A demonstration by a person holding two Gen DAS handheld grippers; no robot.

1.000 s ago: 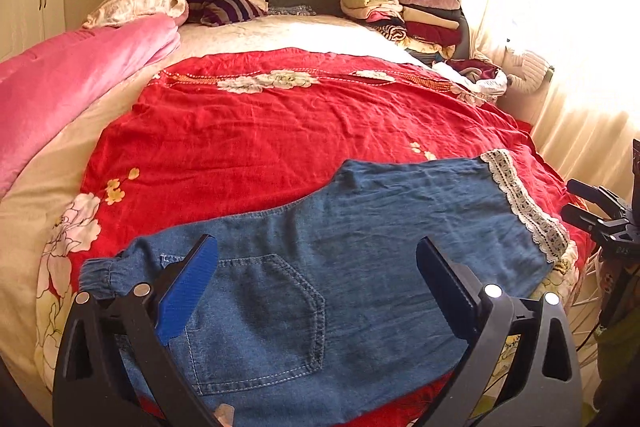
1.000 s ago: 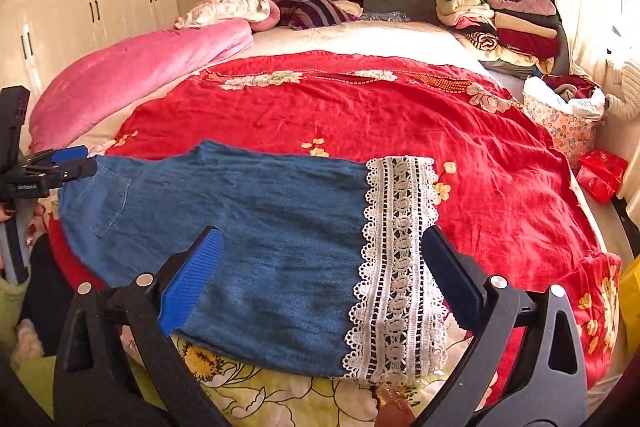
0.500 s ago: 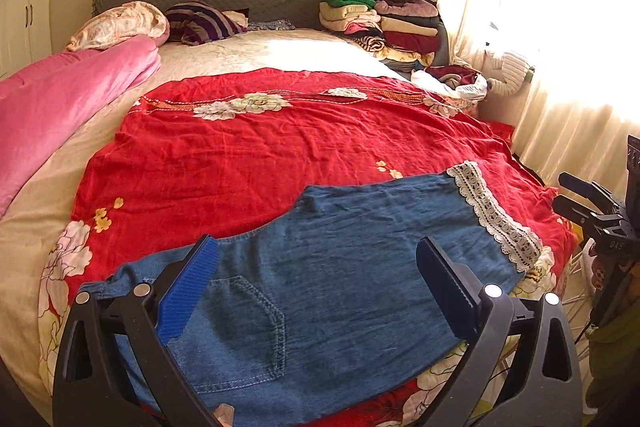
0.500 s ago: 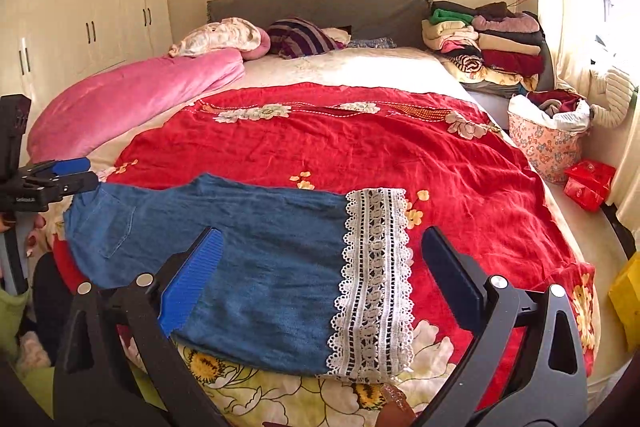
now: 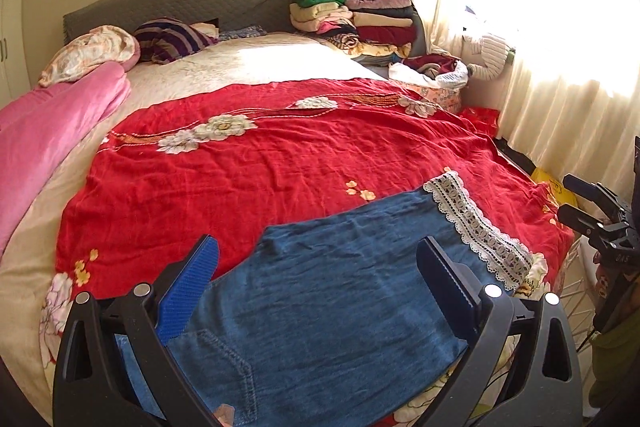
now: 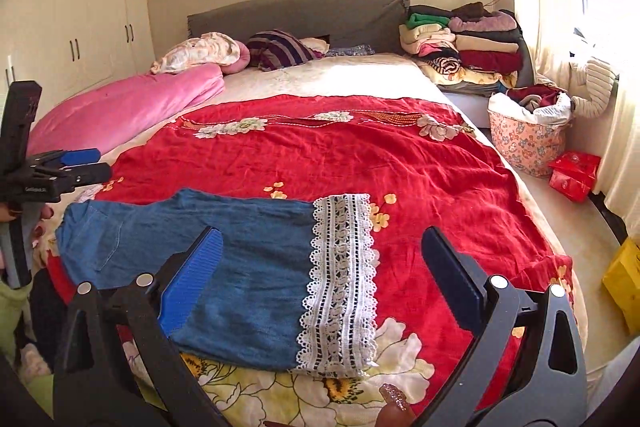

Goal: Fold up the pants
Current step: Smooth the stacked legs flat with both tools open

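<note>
- Pants (image 6: 224,267): blue denim, folded lengthwise and lying flat along the near edge of the bed; in the right wrist view they fill the 6 to 9 o'clock region, waist and back pocket toward 9 o'clock.
- Lace hem (image 6: 344,279): a white band closing the leg end of the pants, near frame centre in the right wrist view and toward 3 o'clock in the left wrist view (image 5: 476,227).
- Red bedspread (image 5: 280,163): flower-printed, spread beneath the pants.
- Left gripper (image 5: 318,267): jaws wide apart, empty, held above the seat and pocket end of the pants.
- Right gripper (image 6: 322,259): jaws wide apart, empty, held above the lace hem end.
- Pink quilt (image 6: 120,107): rolled along the bed's edge at 9 to 10 o'clock.
- Stacked clothes (image 6: 464,43): folded pile at 1 o'clock beside the headboard (image 6: 304,15).
- Laundry basket (image 6: 528,139): on the floor at 3 o'clock, full of garments.
</note>
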